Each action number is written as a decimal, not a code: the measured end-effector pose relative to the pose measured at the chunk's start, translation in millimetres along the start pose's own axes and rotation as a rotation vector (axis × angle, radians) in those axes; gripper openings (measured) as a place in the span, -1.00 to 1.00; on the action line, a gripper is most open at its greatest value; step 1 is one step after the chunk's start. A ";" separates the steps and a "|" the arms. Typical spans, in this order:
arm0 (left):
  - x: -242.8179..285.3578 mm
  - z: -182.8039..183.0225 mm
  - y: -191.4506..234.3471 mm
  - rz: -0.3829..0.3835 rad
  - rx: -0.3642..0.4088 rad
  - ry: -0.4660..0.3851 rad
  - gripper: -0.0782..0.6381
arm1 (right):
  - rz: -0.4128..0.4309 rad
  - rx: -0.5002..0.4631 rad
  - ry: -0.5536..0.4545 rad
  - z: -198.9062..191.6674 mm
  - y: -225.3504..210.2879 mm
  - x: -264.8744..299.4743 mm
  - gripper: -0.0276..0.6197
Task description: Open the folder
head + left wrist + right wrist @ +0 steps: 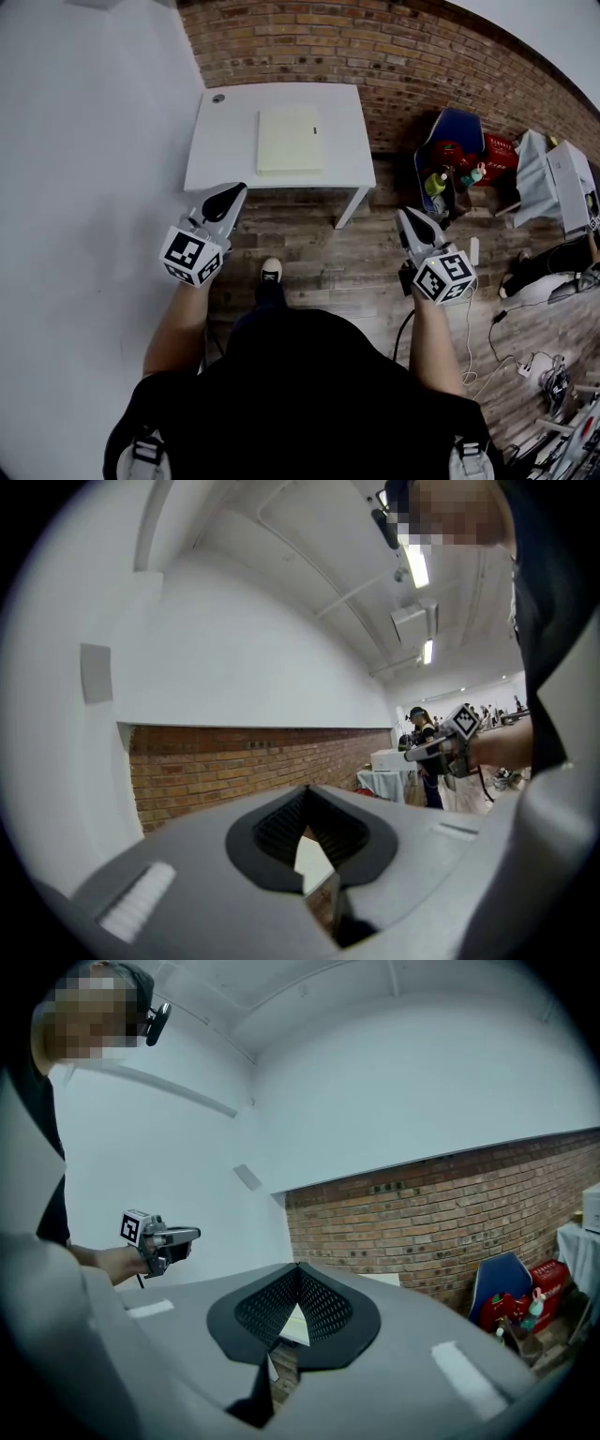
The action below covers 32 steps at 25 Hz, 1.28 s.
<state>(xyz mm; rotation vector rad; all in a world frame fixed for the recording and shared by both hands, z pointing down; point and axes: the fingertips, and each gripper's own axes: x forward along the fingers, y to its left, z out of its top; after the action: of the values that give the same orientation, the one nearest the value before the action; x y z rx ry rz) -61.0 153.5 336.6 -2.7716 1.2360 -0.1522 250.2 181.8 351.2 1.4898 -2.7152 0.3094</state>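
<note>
Task not started. Folder [289, 141] lies flat and closed on the white table [225, 141], far centre of the head view, roughly mid-table and a bit toward the far edge. It is a pale yellowish cover with a small dark mark on its right edge, probably a clasp or tab, too small to tell. Nothing else on the table except a small round fitting at the far left corner.

Left hand-held gripper [235, 188] is held out level over the wooden floor [319, 253], just near of the table's near left edge and not touching it. Its jaws are together with nothing between them; its own view confirms this [306, 791].

Right hand-held gripper [404, 213] is off to the right of the table, past its near right leg, well apart from the folder. Jaws are closed tip to tip and empty [298, 1267].

Person stands back from the table, one shoe [271, 271] visible.

Done: nothing. Left: step in, reach the folder, catch the cover's free edge (judging by the mark, likely the right side), lift and swing it over. The other gripper will probably need to pin the folder down.
</note>
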 end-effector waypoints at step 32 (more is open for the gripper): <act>57.0 -35.7 74.2 -0.043 -0.039 0.028 -0.77 | -0.052 -0.004 0.050 -0.6 -26.1 68.5 -0.91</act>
<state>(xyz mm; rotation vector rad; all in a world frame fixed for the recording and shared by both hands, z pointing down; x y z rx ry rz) -82.4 59.7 364.7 -2.8398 1.1994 -0.1726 234.9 111.2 364.2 1.5277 -2.6322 0.3352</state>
